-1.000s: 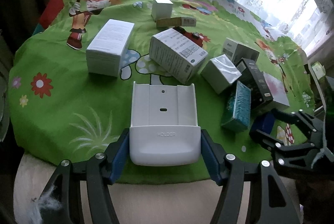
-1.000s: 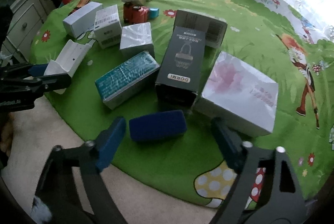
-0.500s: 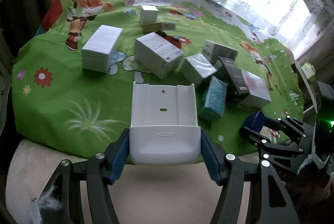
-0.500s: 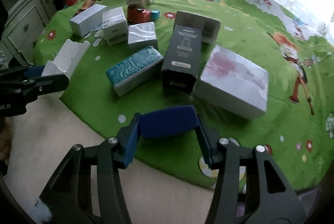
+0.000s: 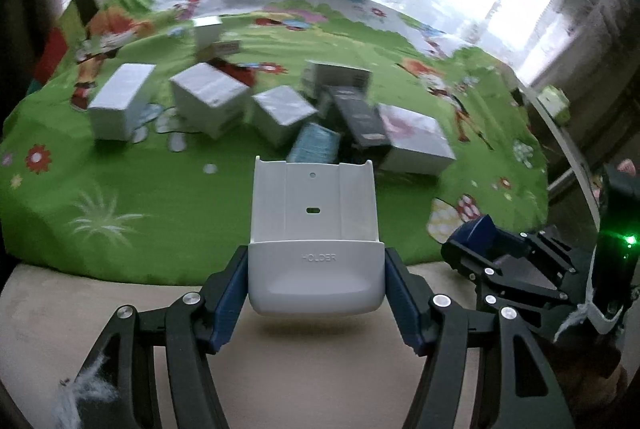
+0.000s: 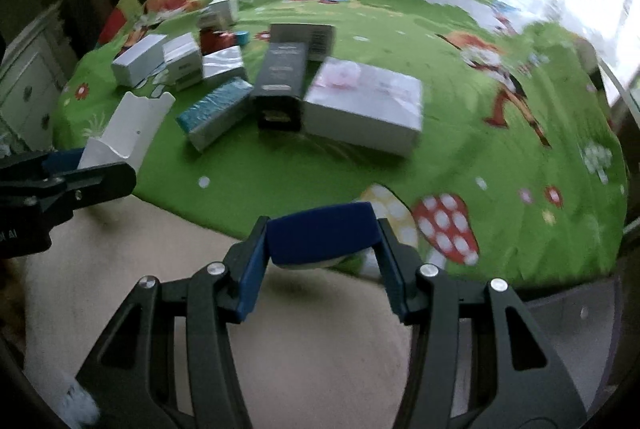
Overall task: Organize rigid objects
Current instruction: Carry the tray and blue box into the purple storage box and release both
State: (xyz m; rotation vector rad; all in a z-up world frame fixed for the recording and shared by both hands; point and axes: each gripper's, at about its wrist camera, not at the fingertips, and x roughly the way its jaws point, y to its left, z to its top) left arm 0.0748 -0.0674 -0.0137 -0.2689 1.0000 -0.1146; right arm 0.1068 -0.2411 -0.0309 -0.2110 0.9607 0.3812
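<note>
Left gripper clamps a smooth white plastic tray embossed "HOLDER"; right gripper grips a rounded navy case above a cartoon-printed green cloth.

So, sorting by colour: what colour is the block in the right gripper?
Dark blue block; the right wrist view shows it best.

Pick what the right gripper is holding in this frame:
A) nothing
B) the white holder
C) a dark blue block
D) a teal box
C. In the right wrist view, the right gripper has its pads pressed on both ends of a dark blue block, lifted off the green cloth; the white holder is in the left gripper.
</note>
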